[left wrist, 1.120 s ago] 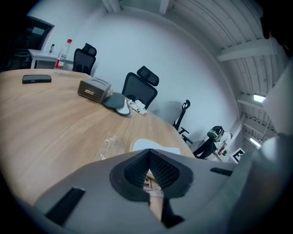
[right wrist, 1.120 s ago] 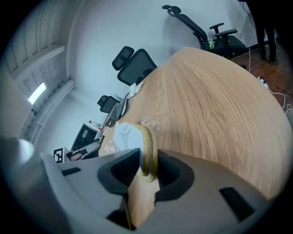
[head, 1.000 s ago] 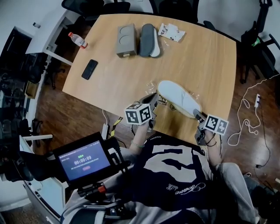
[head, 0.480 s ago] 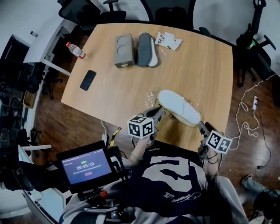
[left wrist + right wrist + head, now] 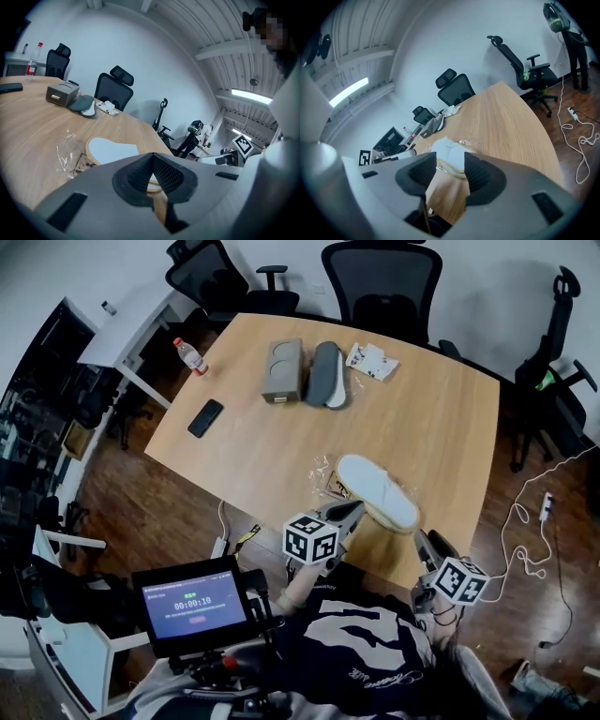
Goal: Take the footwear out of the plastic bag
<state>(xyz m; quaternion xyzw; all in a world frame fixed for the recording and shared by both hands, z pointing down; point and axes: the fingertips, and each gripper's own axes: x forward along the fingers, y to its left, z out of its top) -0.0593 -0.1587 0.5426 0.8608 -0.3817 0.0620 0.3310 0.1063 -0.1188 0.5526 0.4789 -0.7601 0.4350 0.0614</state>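
- Slipper lies sole up on the table, close to its near edge. The crumpled bag sits just beside the slipper's far end, and the slipper looks clear of the plastic.
- Right gripper was at the slipper's near end a second ago and has since let go. It has drawn back past the table edge toward the person. Its jaws have just been opening and now stand wide apart with nothing between them; the slipper shows beyond the gap.
- Left gripper has also backed away from the bag side. Its pads are pressed together and hold nothing.
- With both tools off and the slipper bare, the removal looks done for this one. A second slipper lies unbagged at the far side, beside a box, so little seems to be left.
- The slipper's near end sits close to the table edge, so a nudge toward the person could tip it off. The bag is light film and would slide easily.
- Bare wood stretches wide toward the middle and right of the table. The phone and bottle are well apart from the work, and a cable trails on the floor at the right.
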